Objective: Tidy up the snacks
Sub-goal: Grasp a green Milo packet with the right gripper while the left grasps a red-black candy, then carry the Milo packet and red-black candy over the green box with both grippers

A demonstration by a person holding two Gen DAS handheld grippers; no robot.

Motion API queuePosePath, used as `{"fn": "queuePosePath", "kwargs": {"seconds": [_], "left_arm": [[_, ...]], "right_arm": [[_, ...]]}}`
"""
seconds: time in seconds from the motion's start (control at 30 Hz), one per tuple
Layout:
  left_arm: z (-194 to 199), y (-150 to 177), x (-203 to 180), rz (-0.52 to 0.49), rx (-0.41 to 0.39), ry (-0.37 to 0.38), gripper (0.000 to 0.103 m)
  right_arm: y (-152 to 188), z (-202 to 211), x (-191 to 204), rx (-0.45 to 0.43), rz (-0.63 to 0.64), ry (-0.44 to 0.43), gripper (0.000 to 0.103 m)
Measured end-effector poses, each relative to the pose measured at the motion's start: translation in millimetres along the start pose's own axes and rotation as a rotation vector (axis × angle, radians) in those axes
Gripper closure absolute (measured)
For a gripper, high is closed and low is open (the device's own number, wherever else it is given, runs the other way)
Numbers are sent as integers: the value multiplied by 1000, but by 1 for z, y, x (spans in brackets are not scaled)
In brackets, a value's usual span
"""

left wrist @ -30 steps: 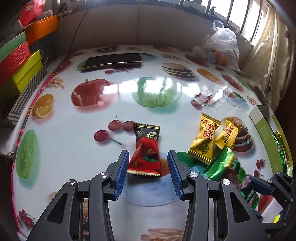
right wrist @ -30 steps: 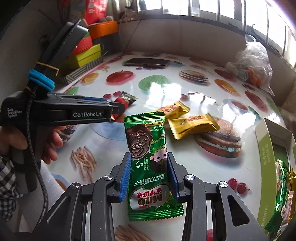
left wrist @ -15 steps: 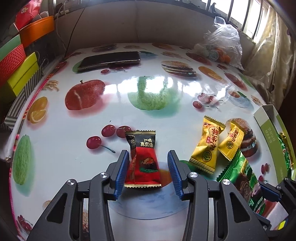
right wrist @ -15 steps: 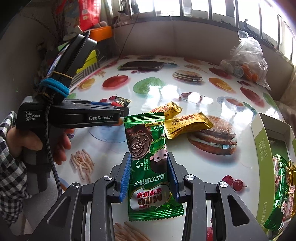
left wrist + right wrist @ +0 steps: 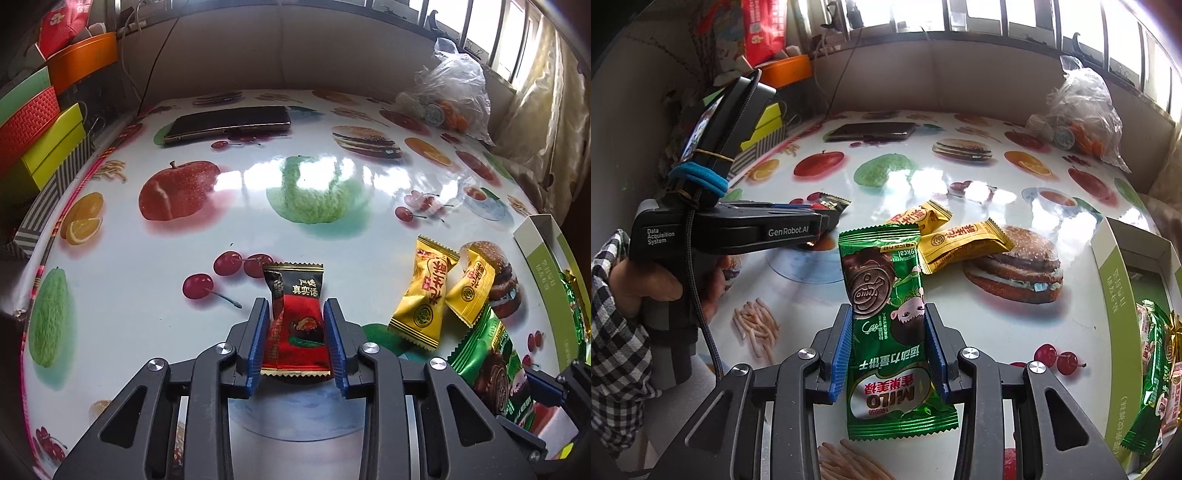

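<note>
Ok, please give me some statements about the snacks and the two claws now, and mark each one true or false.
1. The right claw holds a green Milo packet. True.
2. The left claw closes on a yellow packet. False: a red-and-black packet sits between its pads.
3. Two yellow packets lie on the table. True.
4. The green box is empty. False: it already holds packets.
5. A phone lies at the table's far side. True.

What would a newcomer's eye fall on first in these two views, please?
Probably the green Milo packet clamped upright in the right gripper, and the red-and-black snack pinched in the left gripper. Next, two yellow packets lie on the fruit-print table.
</note>
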State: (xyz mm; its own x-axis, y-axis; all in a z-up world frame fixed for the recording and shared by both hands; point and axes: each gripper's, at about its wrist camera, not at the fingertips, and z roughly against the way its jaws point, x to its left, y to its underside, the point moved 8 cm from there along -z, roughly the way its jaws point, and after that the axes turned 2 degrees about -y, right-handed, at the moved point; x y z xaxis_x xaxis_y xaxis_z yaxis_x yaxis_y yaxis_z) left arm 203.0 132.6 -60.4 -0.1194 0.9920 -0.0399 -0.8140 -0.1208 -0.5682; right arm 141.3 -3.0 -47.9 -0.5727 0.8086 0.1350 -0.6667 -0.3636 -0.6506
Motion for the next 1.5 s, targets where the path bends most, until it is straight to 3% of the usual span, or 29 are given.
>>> {"fn": "queuePosePath", "kwargs": {"seconds": [0.87,1.5], "left_arm": [[6,2,1,5,-13,2,77],[38,3,-6,5,-53,16,77]], "right_arm": [[-1,3,-1,-7,-10,2,67],[-7,24,-6,-54,-35,21,67]]}}
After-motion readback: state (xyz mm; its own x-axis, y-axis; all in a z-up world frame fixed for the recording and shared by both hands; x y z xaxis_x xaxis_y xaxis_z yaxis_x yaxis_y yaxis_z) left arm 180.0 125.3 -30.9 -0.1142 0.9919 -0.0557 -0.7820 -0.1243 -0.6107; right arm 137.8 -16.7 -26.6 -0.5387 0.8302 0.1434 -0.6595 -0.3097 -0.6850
